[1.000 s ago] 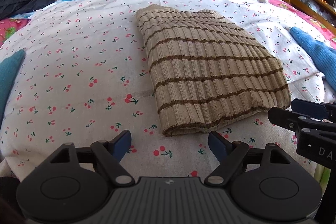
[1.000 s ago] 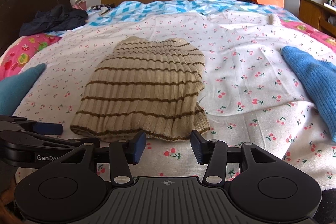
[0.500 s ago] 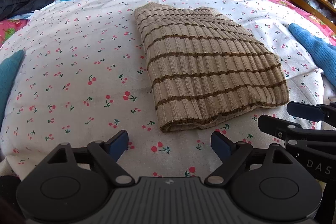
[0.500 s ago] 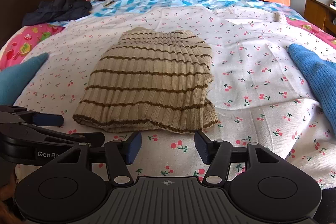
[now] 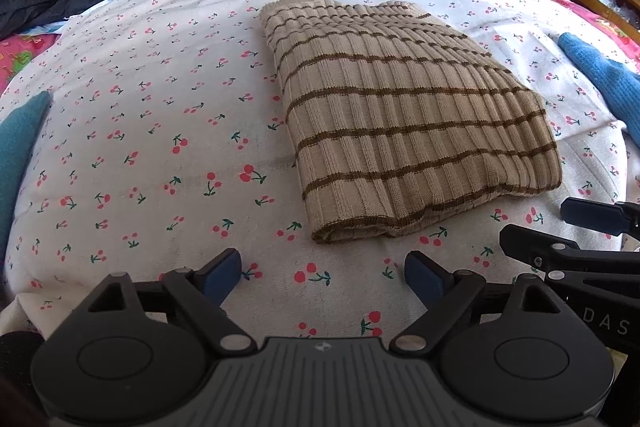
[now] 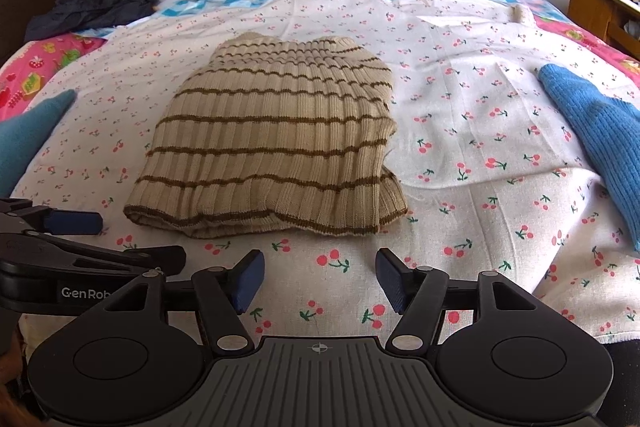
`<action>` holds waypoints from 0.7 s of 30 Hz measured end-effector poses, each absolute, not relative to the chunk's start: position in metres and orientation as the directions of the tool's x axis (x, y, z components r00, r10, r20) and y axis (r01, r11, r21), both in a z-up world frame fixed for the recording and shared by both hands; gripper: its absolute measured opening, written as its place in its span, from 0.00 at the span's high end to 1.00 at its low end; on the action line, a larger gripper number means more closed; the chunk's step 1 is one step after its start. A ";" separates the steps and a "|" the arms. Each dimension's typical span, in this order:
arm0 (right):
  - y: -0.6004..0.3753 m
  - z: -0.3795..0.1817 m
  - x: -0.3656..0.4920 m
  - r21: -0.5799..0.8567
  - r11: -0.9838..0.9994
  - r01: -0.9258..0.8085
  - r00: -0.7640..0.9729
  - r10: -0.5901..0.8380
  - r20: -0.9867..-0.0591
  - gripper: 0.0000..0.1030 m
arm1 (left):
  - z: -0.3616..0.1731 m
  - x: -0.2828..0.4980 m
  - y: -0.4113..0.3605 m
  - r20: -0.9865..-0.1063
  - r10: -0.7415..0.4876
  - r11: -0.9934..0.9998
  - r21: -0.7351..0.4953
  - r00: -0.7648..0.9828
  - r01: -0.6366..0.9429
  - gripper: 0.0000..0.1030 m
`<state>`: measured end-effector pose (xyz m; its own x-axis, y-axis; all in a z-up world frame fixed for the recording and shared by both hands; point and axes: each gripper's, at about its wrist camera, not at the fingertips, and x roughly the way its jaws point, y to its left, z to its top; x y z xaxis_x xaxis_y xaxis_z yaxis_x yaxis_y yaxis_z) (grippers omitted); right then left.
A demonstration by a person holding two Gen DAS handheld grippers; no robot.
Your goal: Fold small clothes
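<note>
Sweater, tan with brown stripes, lies folded on the bed, just past both tools. Left tool and right tool are wide open and hold nothing. Its near hem is closest to them, and its long side runs away up the bed. Neither tool touches it. The right tool looks a bit nearer. A blue sweater lies farther right.

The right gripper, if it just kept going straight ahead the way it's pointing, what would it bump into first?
Most likely the near hem of the striped beige sweater, folded on the cherry-print sheet. The right gripper is open and empty, with only bare sheet before that hem. If it tilts downward, which is hard to judge, it would meet the sheet first.
</note>
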<state>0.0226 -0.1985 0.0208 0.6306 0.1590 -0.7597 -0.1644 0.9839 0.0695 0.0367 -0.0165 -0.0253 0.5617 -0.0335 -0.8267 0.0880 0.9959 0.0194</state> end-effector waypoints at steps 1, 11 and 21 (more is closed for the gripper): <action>-0.198 0.021 0.022 0.059 0.985 -0.164 0.631 0.151 -0.760 0.40 | -0.026 0.037 -0.017 -0.827 -0.030 0.996 0.023 0.561 0.088 0.09; -0.195 0.022 0.021 0.028 0.988 -0.154 0.639 0.122 -0.759 0.38 | -0.026 0.036 -0.017 -0.827 -0.029 0.996 0.024 0.561 0.087 0.09; -0.195 0.022 0.021 0.023 0.988 -0.153 0.638 0.116 -0.762 0.37 | -0.028 0.037 -0.017 -0.830 -0.030 0.996 0.021 0.557 0.084 0.09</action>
